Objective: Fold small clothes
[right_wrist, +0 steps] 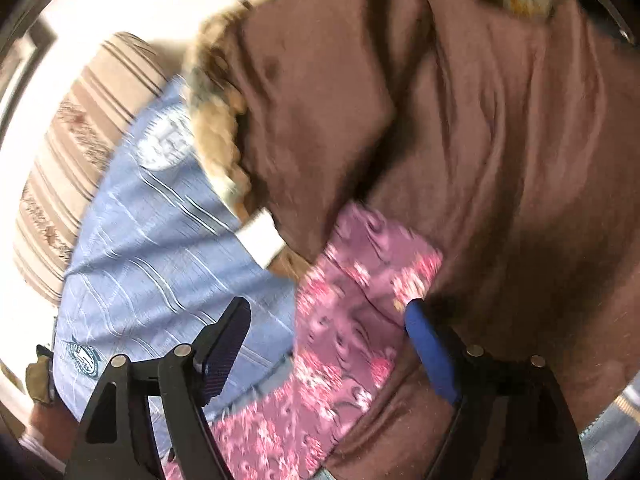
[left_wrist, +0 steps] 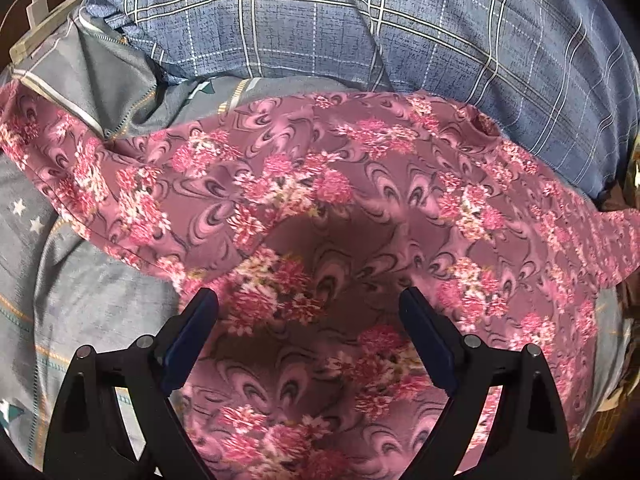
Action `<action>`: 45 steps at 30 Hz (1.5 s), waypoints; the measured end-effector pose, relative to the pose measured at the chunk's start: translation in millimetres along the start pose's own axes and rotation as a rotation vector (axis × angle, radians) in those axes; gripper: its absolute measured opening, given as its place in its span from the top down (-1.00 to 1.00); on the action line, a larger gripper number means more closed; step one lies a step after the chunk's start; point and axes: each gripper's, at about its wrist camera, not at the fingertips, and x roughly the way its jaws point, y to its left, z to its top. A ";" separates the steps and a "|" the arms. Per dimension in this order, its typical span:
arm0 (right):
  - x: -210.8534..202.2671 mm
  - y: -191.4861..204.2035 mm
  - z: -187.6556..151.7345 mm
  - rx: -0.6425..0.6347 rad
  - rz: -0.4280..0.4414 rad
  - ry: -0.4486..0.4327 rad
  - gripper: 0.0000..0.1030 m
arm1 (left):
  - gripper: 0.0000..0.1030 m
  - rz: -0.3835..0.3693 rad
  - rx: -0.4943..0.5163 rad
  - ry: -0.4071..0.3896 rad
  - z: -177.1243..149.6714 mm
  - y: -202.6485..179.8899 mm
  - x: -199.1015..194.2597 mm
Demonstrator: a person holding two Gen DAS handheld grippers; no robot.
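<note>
Bedroom: plaid pillow, bedsheet

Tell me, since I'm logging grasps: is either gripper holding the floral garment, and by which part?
Nothing is held. The left gripper stands open above the pink floral garment; the right gripper is open too, over one end of it.

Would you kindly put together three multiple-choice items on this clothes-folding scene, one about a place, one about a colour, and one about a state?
1. In the left wrist view, what lies just beyond the pink floral garment?
A. a blue plaid pillow
B. a wooden chair
C. a laundry basket

2. What colour are the left gripper's finger pads?
A. yellow
B. dark blue
C. white

3. How do the right gripper's jaws stand?
A. shut on a sock
B. spread wide apart
C. out of view

Answers:
1 A, the blue plaid pillow borders the garment's far edge.
2 B, both pads show dark blue.
3 B, the fingers stand apart over the cloth.
</note>
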 end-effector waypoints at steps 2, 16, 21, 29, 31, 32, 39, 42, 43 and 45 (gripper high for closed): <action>8.8 -16.8 0.6 0.056 0.024 -0.003 -0.58 | -0.81 -0.004 0.010 0.002 -2.4 -3.3 -1.8; 19.5 -21.9 -11.4 0.059 0.116 -0.014 -0.52 | -0.81 -0.005 0.022 0.016 -2.1 -14.0 -1.2; 41.6 -27.5 -6.8 0.044 0.090 0.000 -0.24 | -0.81 0.041 0.063 -0.005 -1.7 -18.1 -1.0; 6.6 15.2 -27.8 -0.164 0.018 -0.051 0.77 | -0.81 -0.031 0.009 0.005 6.6 -5.8 9.0; -1.9 35.6 -35.2 -0.231 0.016 -0.069 0.77 | -0.81 -0.045 0.011 -0.020 8.8 -4.0 7.0; -5.4 47.7 -39.9 -0.267 0.016 -0.075 0.77 | -0.81 -0.047 0.013 -0.032 9.7 -3.6 6.0; -5.0 147.3 -112.0 -0.492 0.109 -0.010 0.77 | -0.81 -0.088 -0.014 -0.098 15.1 9.9 3.4; 5.3 182.3 -153.7 -0.538 0.178 0.046 0.77 | -0.81 -0.053 -0.002 -0.135 17.7 14.2 0.8; 9.0 192.4 -166.7 -0.550 0.198 0.065 0.78 | -0.81 -0.045 0.001 -0.142 19.0 16.0 0.6; 18.0 216.4 -196.1 -0.578 0.236 0.105 0.78 | -0.81 -0.020 -0.008 -0.162 23.1 22.1 -0.1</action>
